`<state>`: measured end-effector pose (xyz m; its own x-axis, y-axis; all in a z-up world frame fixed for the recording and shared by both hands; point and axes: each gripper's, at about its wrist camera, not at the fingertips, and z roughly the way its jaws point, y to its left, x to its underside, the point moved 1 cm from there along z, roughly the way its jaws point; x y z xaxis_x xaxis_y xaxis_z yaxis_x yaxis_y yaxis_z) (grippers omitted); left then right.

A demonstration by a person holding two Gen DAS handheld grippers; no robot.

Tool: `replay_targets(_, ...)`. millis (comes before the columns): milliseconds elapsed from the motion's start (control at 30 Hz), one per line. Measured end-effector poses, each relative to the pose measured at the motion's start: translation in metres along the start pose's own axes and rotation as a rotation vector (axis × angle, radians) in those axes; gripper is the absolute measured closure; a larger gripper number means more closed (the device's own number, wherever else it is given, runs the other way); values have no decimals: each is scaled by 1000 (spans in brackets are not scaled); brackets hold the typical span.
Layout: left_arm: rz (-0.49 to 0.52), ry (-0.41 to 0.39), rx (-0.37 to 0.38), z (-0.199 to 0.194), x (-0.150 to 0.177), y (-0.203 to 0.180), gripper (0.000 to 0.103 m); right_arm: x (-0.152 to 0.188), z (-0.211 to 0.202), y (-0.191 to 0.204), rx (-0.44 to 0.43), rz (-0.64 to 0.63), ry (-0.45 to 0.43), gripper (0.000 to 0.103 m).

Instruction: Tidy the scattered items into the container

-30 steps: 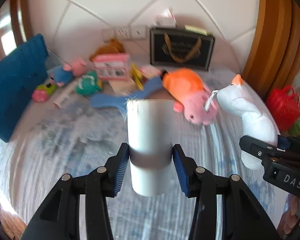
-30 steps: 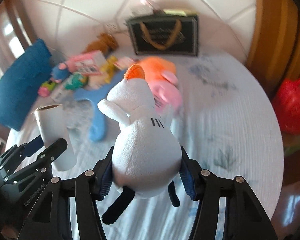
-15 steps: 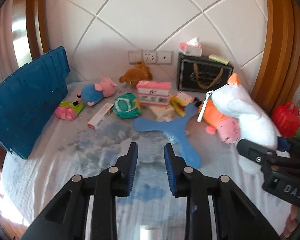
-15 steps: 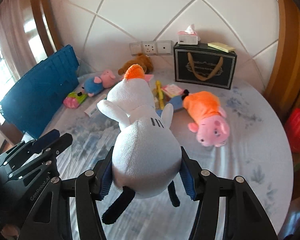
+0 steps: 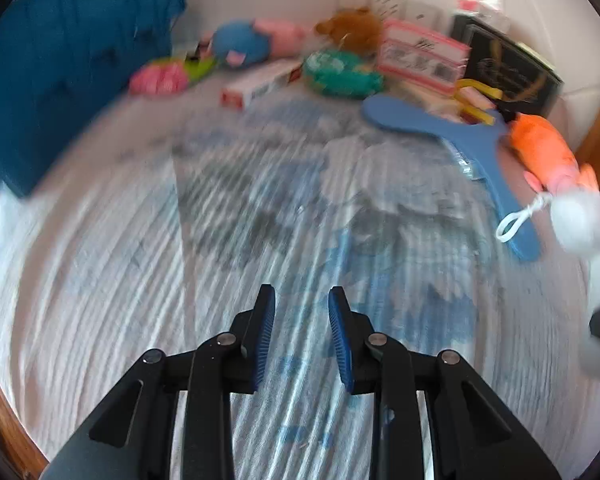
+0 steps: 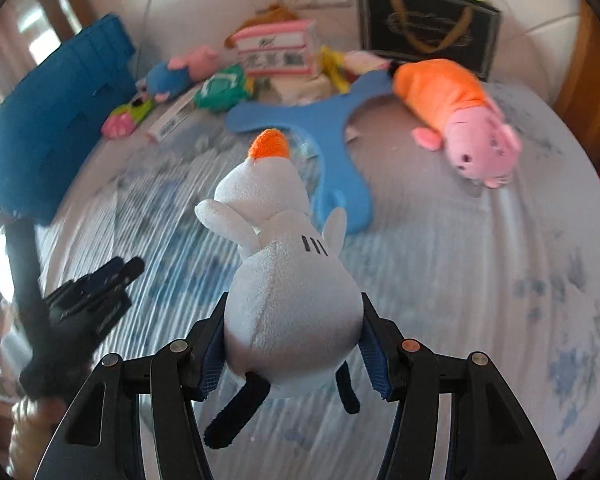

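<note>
While the right gripper (image 6: 294, 354) clamps its pads onto the round belly of the white snowman plush (image 6: 288, 280), the toy rides head-forward with its orange nose pointing out over the bed (image 6: 480, 280). It is carried low on the body, I'd judge, so the soft head and arms flop clear of the fingers. The left gripper (image 5: 301, 334) is down to its narrowest, with nothing between the blue pads (image 5: 265, 334), and it tips down at the patterned sheet near the front edge of the bed, so that hand looks free for the next pick. The blue container (image 5: 60, 60) stands at the bed's left edge, side wall towards us. Its opening isn't visible from either camera, so I can't tell what is inside it. Still scattered along the far edge by the wall are a blue pig plush (image 6: 172, 74), a pink-and-green toy (image 6: 126, 120), a long white carton (image 6: 170, 122), a green packet (image 6: 220, 92) and a pink box (image 6: 278, 50), with a brown plush (image 5: 350, 30) behind them. A blue three-armed foam piece (image 6: 332, 128) lies flat mid-bed, and an orange-and-pink pig plush (image 6: 460, 116) lies on its side towards the far right corner, in front of a black gift bag (image 6: 428, 24). The left view is badly smeared, so the small items there are hard to separate. The snowman is probably bound for the container, well off to its left.
</note>
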<state>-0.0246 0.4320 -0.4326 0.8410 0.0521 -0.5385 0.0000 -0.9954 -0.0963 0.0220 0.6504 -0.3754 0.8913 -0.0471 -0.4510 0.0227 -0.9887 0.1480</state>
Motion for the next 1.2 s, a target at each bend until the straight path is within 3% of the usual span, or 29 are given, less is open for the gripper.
replay_targets(200,-7,-35,-25,-11,-21,-11,76,-3,4,3,-29,-33,10,46)
replay_targets(400,-95,-43,-62,-54,3,-9,74,-4,-3,13,-125,-122,5,45)
replay_targets(467,-138,-57,-94,-72,20,-8,58,-2,-2,18,-168,-172,7,45)
replay_targets(500,-169,-72,-125,-83,33,-9,41,1,-2,22,-194,-206,15,45)
replay_targets(533,-204,-90,-155,-93,45,-10,30,5,-3,24,-215,-233,23,45)
replay_targets(567,-234,-108,-175,-103,57,-13,27,10,-4,26,-235,-266,30,46)
replay_targets(733,-315,-75,-246,-128,109,-28,27,38,-12,27,-287,-375,80,45)
replay_targets(900,-385,2,-257,-112,147,-28,27,65,-15,31,-304,-446,109,45)
replay_targets(1000,-362,-9,-327,-104,158,-34,27,78,-9,28,-288,-466,126,45)
replay_targets(1200,-456,10,-321,-97,175,-27,27,92,1,24,-278,-497,161,45)
